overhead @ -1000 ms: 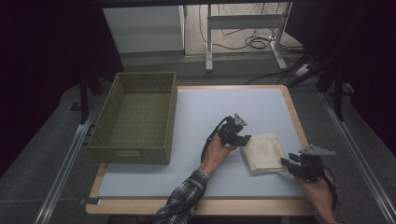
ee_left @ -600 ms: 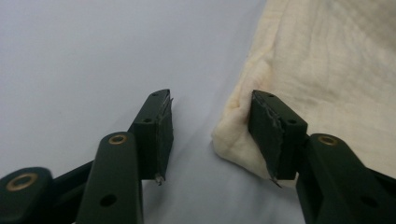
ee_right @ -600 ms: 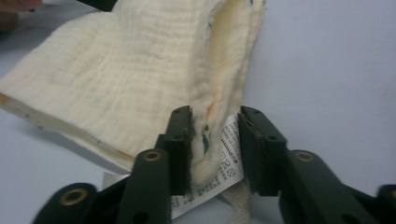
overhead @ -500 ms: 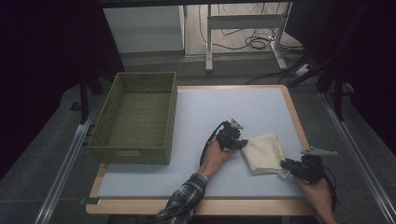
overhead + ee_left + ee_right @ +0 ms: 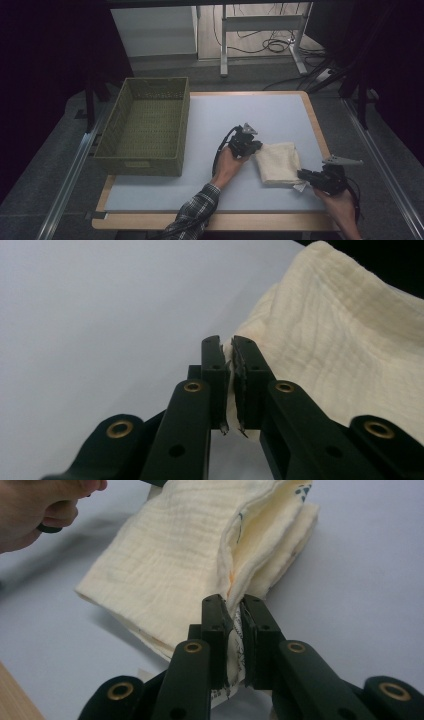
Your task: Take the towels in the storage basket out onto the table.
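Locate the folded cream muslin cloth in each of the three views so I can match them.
High view: the folded cream muslin cloth lies on the table's right side, between both grippers.
Left gripper view: it fills the upper right, its edge pinched by the closed jaws.
Right gripper view: it spans the upper centre, a layered edge clamped by the jaws.
Shared landmark: the pale blue-grey tabletop.

Dim and grainy from the high view, with only the pale table lit from above and deep black all around. Soft, short shadows beside the green basket. Brighter and even in both gripper views: crisp weave on the cream cloth, slightly soft black jaws up close, a blurred hand at one corner
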Tool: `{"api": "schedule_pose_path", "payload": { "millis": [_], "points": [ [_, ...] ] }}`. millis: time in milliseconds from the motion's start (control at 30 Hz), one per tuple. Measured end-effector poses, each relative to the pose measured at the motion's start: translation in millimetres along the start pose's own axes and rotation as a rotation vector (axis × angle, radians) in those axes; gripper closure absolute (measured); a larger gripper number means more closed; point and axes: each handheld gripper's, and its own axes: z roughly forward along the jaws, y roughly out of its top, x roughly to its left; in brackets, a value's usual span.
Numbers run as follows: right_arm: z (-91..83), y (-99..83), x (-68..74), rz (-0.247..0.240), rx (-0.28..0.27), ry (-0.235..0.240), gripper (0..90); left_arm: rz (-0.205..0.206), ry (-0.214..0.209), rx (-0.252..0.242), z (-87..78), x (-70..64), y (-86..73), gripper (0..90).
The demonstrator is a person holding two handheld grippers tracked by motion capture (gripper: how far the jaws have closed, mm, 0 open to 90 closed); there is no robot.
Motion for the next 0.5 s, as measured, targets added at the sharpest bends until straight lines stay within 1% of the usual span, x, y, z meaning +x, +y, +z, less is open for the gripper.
{"api": "schedule_pose_path", "payload": {
  "millis": [67, 300, 500],
  "points": [
    [0.1, 4.8, 3.8, -0.013, -0.004, 0.005, 81.6, 0.008, 0.011, -0.005, -5.8, 2.3, 1.8, 84.7],
    [5.5, 19.7, 16.7, -0.054, -0.021, 0.03, 81.4, 0.013, 0.05, -0.012, -24.2, 10.4, 4.3, 84.6],
    [12.0, 28.4, 25.5, -0.069, -0.03, 0.051, 81.3, 0.013, 0.077, -0.022, -40.4, 16.4, 5.1, 84.6]
  ]
}}
